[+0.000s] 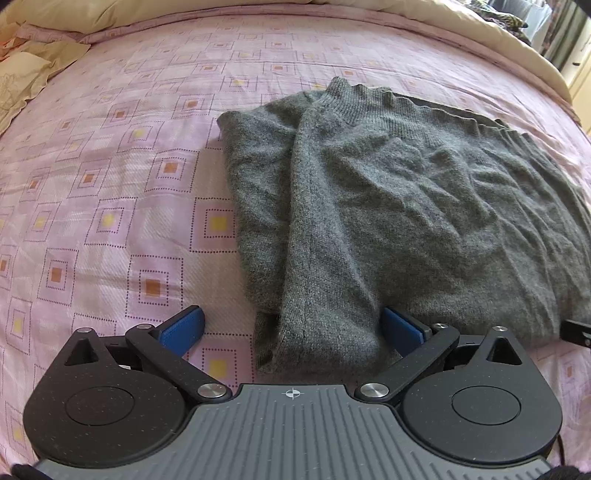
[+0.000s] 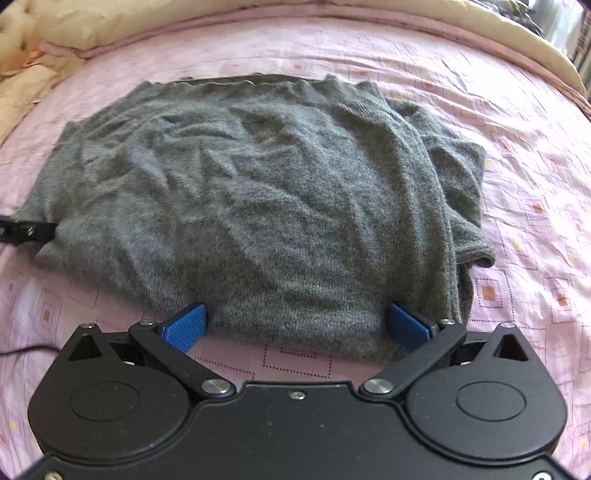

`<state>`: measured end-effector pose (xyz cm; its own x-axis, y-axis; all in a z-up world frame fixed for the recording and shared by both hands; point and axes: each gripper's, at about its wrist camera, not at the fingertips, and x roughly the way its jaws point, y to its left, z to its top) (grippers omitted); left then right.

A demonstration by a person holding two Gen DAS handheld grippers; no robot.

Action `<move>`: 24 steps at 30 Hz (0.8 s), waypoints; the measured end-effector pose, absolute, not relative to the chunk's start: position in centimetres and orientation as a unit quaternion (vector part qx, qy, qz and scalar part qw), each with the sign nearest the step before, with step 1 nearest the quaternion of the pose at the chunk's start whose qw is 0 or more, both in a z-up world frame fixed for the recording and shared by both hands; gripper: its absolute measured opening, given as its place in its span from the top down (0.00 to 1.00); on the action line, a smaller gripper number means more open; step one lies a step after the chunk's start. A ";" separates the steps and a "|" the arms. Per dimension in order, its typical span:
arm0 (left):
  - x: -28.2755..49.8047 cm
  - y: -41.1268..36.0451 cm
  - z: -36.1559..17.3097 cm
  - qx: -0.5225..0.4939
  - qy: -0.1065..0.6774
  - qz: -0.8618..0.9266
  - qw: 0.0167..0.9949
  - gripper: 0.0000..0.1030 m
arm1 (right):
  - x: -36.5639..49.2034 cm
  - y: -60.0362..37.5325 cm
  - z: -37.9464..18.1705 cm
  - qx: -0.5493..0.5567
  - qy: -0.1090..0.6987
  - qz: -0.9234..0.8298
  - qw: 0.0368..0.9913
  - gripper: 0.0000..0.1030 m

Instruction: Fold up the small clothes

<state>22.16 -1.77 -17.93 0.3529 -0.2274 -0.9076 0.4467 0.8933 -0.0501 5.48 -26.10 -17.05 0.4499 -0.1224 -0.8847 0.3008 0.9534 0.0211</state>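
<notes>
A grey knitted sweater (image 1: 388,206) lies flat on the pink patterned bedspread (image 1: 110,192), its sleeves folded in over the body. My left gripper (image 1: 293,328) is open at the near left corner, and one folded sleeve end (image 1: 325,332) lies between its blue fingers (image 1: 184,330). In the right wrist view the same sweater (image 2: 258,206) fills the middle. My right gripper (image 2: 297,326) is open at the near hem, its blue fingers (image 2: 188,326) resting on either side of the hem cloth. The left gripper's tip (image 2: 26,232) shows at the sweater's left edge.
Cream bedding (image 1: 33,74) is bunched at the far left, and a cream quilt edge (image 2: 184,22) runs along the back of the bed. Furniture and curtains (image 1: 569,40) stand beyond the far right corner. A black cable (image 2: 26,350) trails on the bedspread at left.
</notes>
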 end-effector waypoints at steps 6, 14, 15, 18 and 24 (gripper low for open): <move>21.9 -1.6 -17.6 0.082 0.557 -0.177 0.807 0.00 | 3.7 -27.3 -15.4 0.111 0.519 -0.069 0.845 0.01; 18.5 -1.0 -16.7 0.060 0.573 -0.133 0.806 0.02 | 0.4 -33.3 -13.0 0.206 0.483 -0.109 0.844 0.01; 18.0 -1.1 -16.7 0.064 0.575 -0.133 0.805 0.02 | 0.3 -34.2 -13.1 0.213 0.481 -0.114 0.843 0.01; 16.6 -1.8 -16.3 0.075 0.572 -0.135 0.805 0.02 | 1.0 -36.8 -13.5 0.244 0.479 -0.116 0.835 0.01; 15.5 -4.4 -14.5 0.078 0.554 -0.142 0.816 0.02 | 2.9 -40.8 -15.8 0.344 0.465 -0.082 0.812 0.01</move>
<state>15.54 -4.44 -14.51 0.3452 -0.1460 -0.9271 0.3190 0.9473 -0.0304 2.87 -40.75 -15.78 0.5546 0.1871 -0.8108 0.4533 0.7492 0.4829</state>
